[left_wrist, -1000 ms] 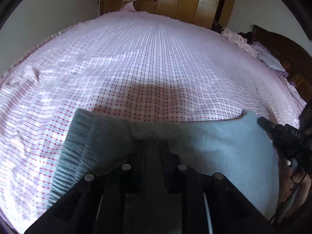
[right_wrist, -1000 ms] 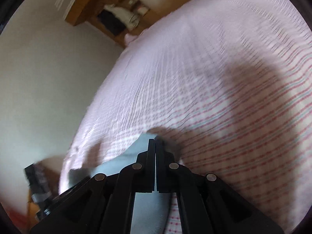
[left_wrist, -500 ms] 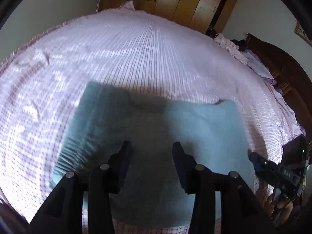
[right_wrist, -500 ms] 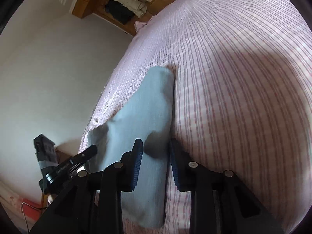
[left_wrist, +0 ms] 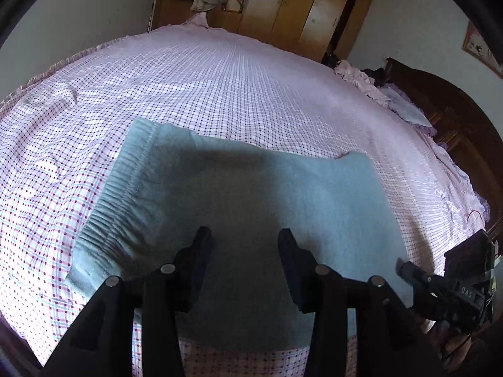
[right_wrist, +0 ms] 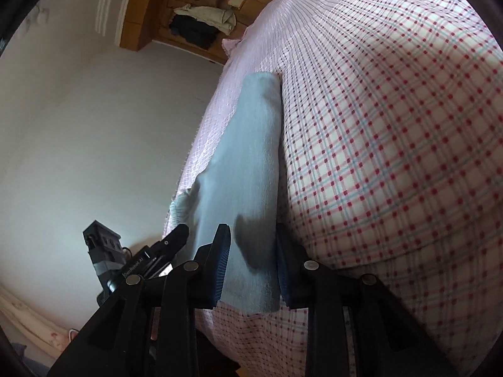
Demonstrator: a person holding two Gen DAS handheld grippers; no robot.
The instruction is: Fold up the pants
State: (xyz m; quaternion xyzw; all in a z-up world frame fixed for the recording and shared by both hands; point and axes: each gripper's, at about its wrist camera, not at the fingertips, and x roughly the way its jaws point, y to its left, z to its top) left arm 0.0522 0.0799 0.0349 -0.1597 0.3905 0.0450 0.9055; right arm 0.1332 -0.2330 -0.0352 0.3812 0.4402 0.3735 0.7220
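The light blue-grey pants (left_wrist: 251, 194) lie folded flat in a rectangle on the checked bed sheet (left_wrist: 220, 94), with the gathered elastic waistband (left_wrist: 107, 207) at the left end. My left gripper (left_wrist: 244, 238) hovers open over the near half of the pants, and nothing is between its fingers. In the right wrist view the pants (right_wrist: 248, 157) run away as a long strip. My right gripper (right_wrist: 251, 238) is open over their near end, and its pads are not pressing the cloth. Each gripper shows in the other's view: the right gripper (left_wrist: 440, 289) and the left gripper (right_wrist: 151, 257).
A wooden wardrobe (left_wrist: 292, 9) with hanging clothes stands beyond the far end of the bed. Crumpled pink bedding (left_wrist: 361, 78) and a dark wooden headboard (left_wrist: 456, 119) are at the right. A bare wall (right_wrist: 94, 141) runs along the bed's left side.
Both grippers were shut on the pants' far edge and have opened and let go. They drew back toward the near edge of the bed. The pants now lie flat.
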